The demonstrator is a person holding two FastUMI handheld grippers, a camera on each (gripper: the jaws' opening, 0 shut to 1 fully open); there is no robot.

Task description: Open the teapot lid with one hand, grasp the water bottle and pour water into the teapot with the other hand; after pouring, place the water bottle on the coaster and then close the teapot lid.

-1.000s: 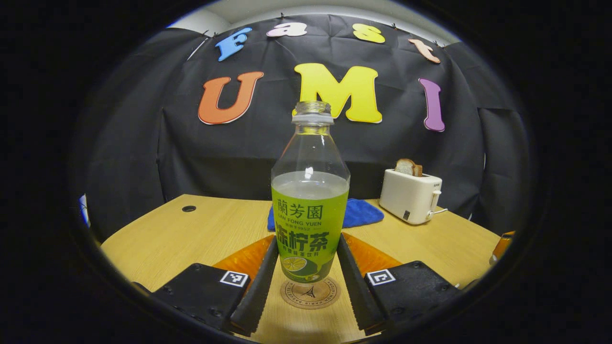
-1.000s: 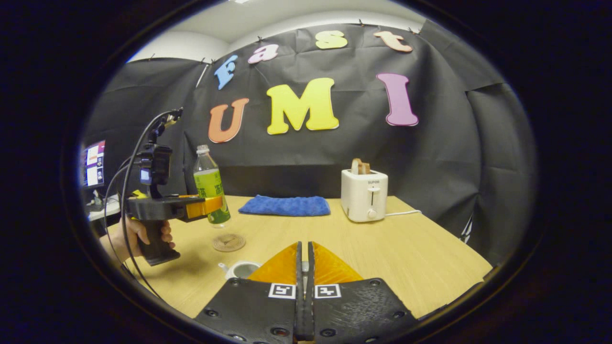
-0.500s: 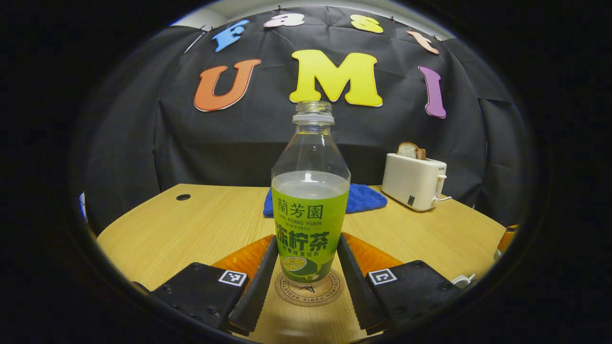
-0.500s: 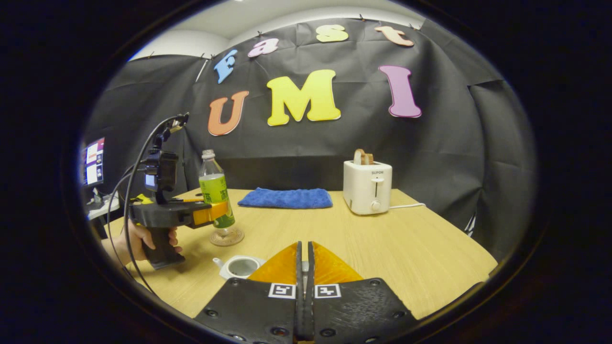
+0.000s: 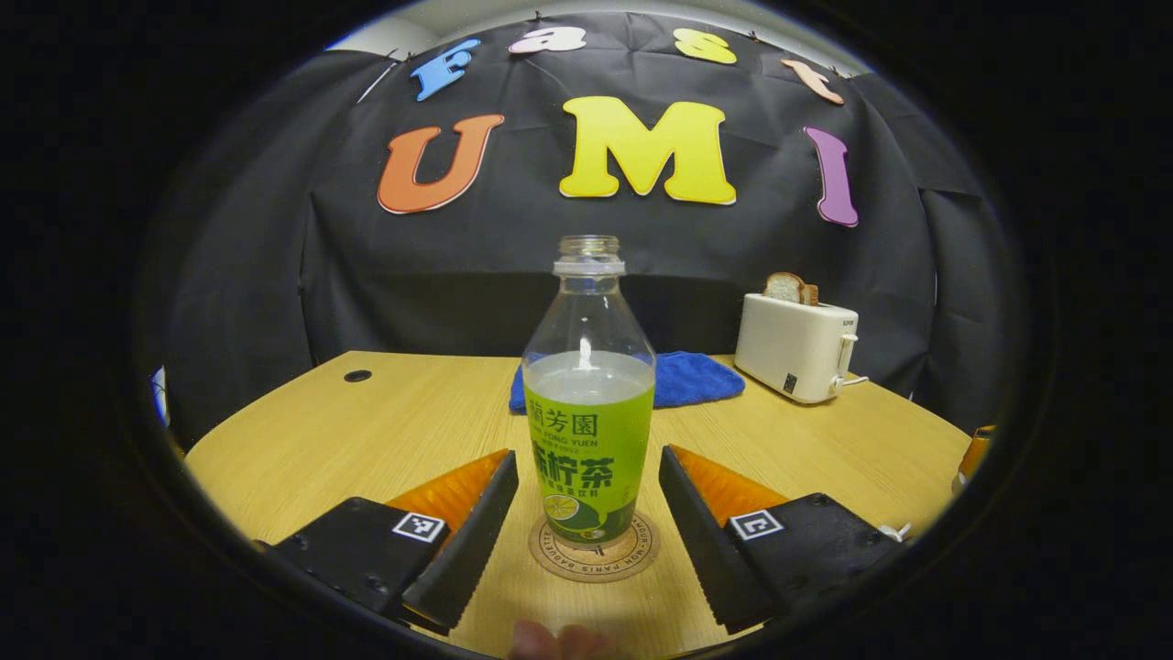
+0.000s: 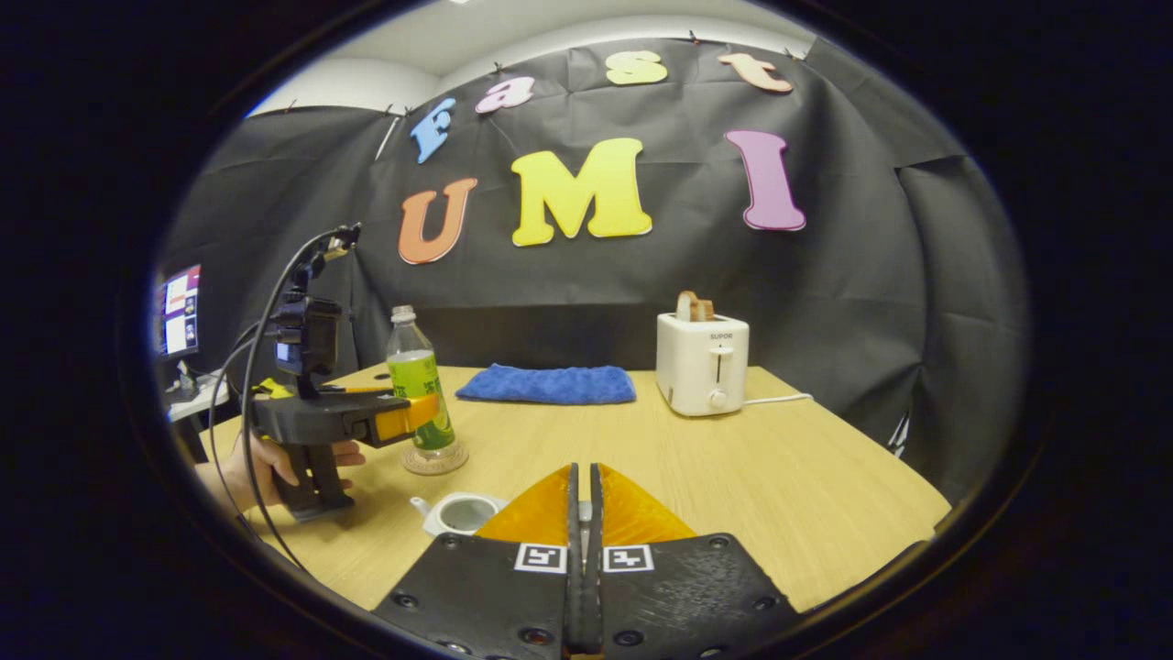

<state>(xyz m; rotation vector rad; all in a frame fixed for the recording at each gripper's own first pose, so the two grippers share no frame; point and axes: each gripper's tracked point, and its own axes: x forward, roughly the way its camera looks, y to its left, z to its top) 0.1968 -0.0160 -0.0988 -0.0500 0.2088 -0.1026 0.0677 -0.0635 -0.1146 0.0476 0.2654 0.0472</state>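
Cloth-walled recording booth (desk point(image 6: 733, 477), toaster point(image 6: 703, 363))

The left gripper view sits low and close over the table point(image 5: 367, 431), facing the booth wall, with the water bottle point(image 5: 588, 412) at frame centre. The right gripper view looks from farther back and higher, facing the same wall. Both share the bottle, the toaster point(image 6: 703, 362) and the blue cloth point(image 6: 548, 385).
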